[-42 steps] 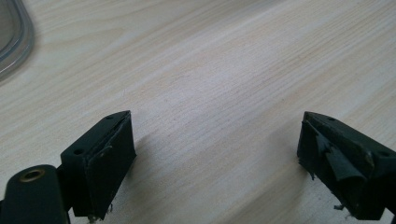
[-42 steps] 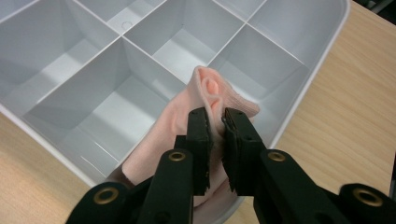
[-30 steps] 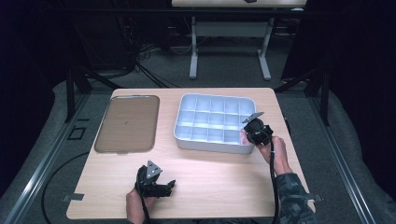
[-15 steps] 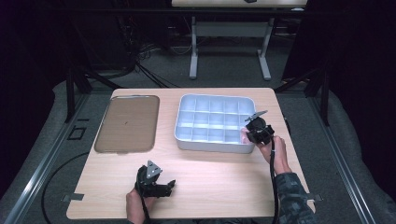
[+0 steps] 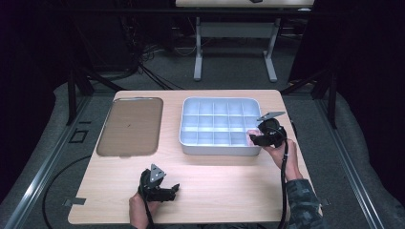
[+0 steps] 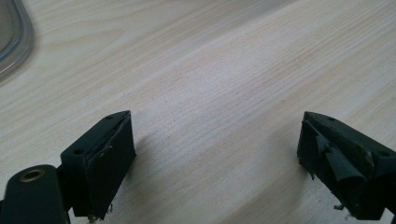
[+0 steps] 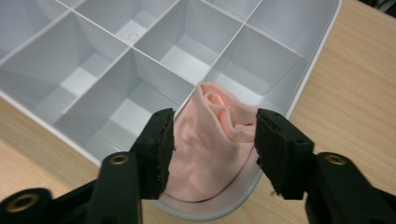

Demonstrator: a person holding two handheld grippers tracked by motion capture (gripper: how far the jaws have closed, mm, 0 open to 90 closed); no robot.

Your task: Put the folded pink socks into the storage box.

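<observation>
Near the right front corner of the pale grey plastic divided tray (image 5: pixel 217 125), a rolled pale pink cloth (image 7: pixel 212 144) lies in the corner compartment, between the jaws of the right gripper (image 7: pixel 214 144). Those jaws have just been opening; they now flank the cloth on both sides, and whether the pads touch it I cannot tell. Thin white dividers and the tray's outer wall close the cloth in on every side, so the way out is upward. One tray is present, holding twelve compartments in three rows of four; the other eleven show bare floors.

Left of the tray, well apart from it, lies one flat brownish translucent lid with rounded corners (image 5: pixel 129 126). Both rest on the light wooden table (image 5: pixel 219 186), whose near half is bare wood with free room across its width.

Over that bare stretch, near the front edge, the left gripper (image 5: pixel 167 190) hangs with its jaws spread wide and only wood grain between them (image 6: pixel 215 140). A corner of the lid shows at the upper left of the left gripper view (image 6: pixel 14 39).

Two grippers are present, one in each hand, with a cable trailing from each towards the person.
</observation>
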